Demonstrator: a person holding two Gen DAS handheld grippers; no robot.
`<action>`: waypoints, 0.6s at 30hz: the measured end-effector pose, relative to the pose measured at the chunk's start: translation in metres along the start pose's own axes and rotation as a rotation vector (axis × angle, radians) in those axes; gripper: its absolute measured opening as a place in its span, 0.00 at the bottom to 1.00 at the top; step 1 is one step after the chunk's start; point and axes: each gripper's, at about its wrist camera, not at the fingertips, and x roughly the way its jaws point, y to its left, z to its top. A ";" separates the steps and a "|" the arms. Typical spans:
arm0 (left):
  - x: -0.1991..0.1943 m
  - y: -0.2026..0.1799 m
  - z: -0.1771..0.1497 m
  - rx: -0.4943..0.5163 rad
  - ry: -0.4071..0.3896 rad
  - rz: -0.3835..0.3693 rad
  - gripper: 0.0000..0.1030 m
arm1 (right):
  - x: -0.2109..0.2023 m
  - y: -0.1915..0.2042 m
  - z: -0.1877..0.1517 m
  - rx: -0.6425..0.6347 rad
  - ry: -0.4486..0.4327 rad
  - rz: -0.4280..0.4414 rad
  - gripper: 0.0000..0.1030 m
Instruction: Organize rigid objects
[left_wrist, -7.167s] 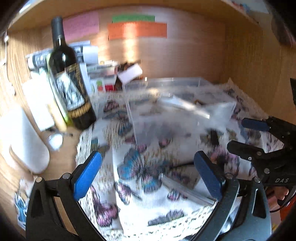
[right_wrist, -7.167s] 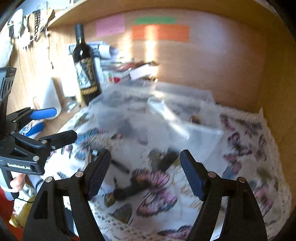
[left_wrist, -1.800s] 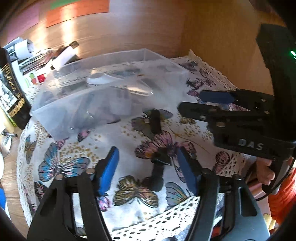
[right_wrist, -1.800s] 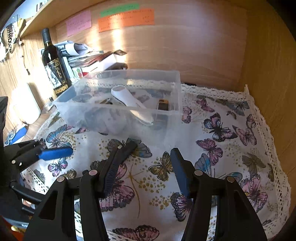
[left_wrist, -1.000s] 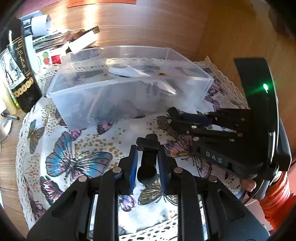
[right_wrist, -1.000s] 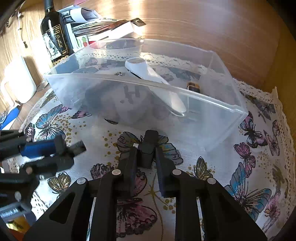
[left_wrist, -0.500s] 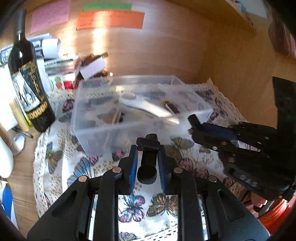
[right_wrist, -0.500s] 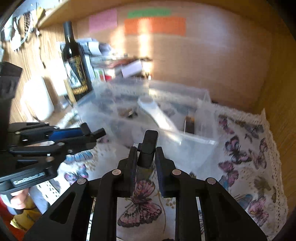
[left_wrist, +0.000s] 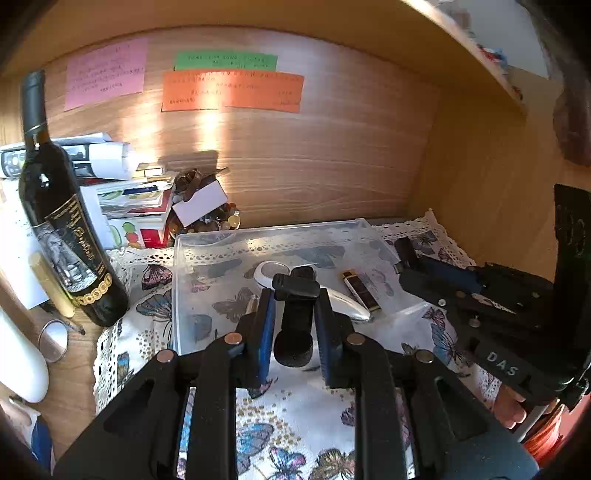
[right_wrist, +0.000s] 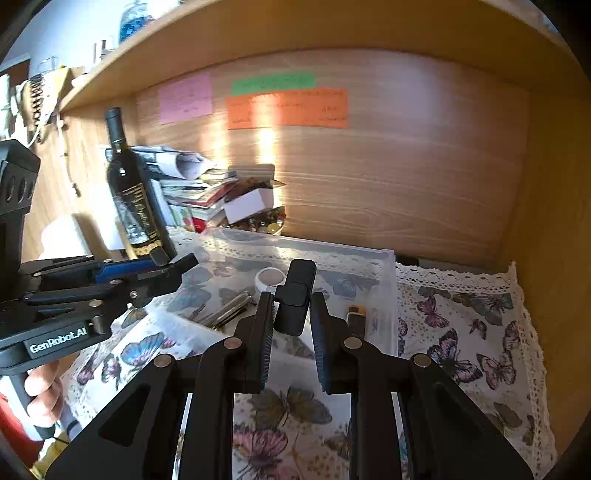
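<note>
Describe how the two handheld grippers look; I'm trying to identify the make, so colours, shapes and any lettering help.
Both are black plastic with angular, cut-out finger arms and round silver pivot pins. The left gripper has blue pads inside its fingers; its body reads "GenRobot.AI" in white in the right wrist view. The right gripper has dark ribbed pads, and its body shows white "DAS" lettering in the left wrist view. Bare fingers grip each handle.

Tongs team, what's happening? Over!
Left tongs shut on black T-shaped piece. Right tongs shut on black bar. Both hang over clear bin. Nothing blocking.
</note>
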 end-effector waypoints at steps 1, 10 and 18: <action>0.004 0.000 0.001 0.003 0.005 0.007 0.20 | 0.006 -0.001 0.001 0.005 0.008 -0.003 0.17; 0.055 0.000 -0.001 0.019 0.105 0.022 0.20 | 0.057 -0.012 -0.008 0.038 0.117 0.006 0.17; 0.089 0.009 -0.008 -0.018 0.194 0.014 0.21 | 0.072 -0.014 -0.014 0.043 0.159 0.003 0.18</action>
